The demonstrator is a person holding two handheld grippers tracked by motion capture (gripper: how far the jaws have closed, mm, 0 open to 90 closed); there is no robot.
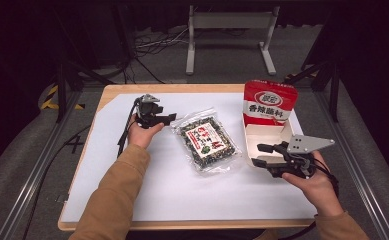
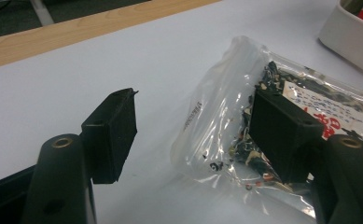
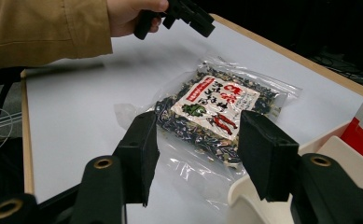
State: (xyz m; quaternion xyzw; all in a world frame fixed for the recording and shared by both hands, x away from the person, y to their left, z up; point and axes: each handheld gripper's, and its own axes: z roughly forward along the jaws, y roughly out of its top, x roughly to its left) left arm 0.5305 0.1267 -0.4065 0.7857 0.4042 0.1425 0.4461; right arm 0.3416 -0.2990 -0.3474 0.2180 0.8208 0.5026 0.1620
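On the tabletop [image 1: 132, 200], which is covered with a white sheet, a clear bag of dried mixed food [image 1: 206, 140] lies flat near the middle. The bag has a white label with red and black writing on it.

The left tongs [image 1: 168, 118] are held just left of the far left corner of the bag and point to the right, toward it. In the left gripper view the jaws stand apart and nothing is pressed between them; the clear edge of the bag [image 2: 244, 135] lies under and behind the right jaw, but I cannot tell if the jaw touches the plastic.

The right tongs [image 1: 261, 155] are at the right side of the tabletop, beside the near left corner of a white open box [image 1: 269, 134]. The jaws point left and are apart, with nothing held. In the right gripper view the bag [image 3: 216, 109] is seen between and beyond the two jaws, apart from them, and the box rim [image 3: 244, 196] is just under the right jaw.

The box has a red and white lid [image 1: 269, 102] that stands upright at its far side.
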